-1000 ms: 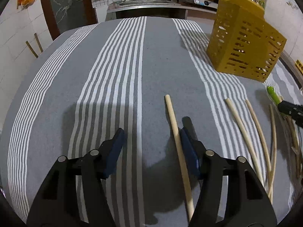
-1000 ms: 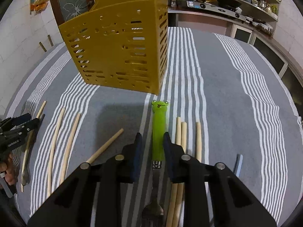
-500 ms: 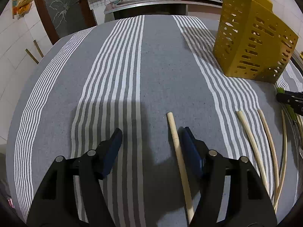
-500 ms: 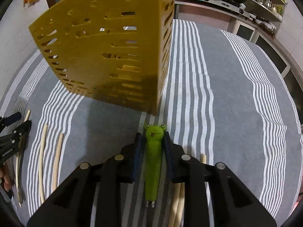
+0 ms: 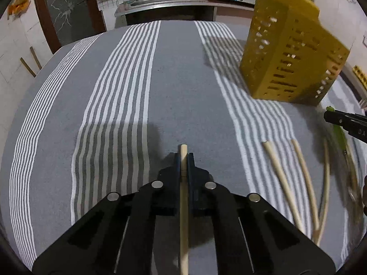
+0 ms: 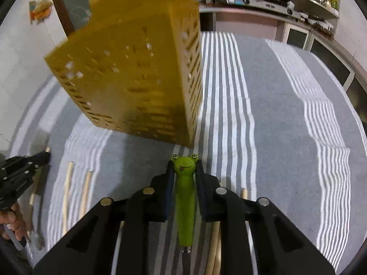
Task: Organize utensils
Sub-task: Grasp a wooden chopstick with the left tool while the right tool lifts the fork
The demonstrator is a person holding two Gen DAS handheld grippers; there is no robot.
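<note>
Left wrist view: the left hand-held gripper (image 5: 183, 158) is clamped on a chopstick (image 5: 183, 197) near its tip above the striped counter (image 5: 114, 91); held so far forward, it could pivot and slip. Right wrist view: the right hand-held gripper (image 6: 184, 171) pinches a green frog-handled utensil (image 6: 185, 197) just before the yellow basket (image 6: 133, 73), whose wall it might strike.

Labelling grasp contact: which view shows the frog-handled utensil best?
Right wrist view: the frog-handled utensil sits centred between the right gripper fingers, frog face sharp. The left wrist view catches only a blurred green sliver at the right edge, mostly hidden behind that gripper.
</note>
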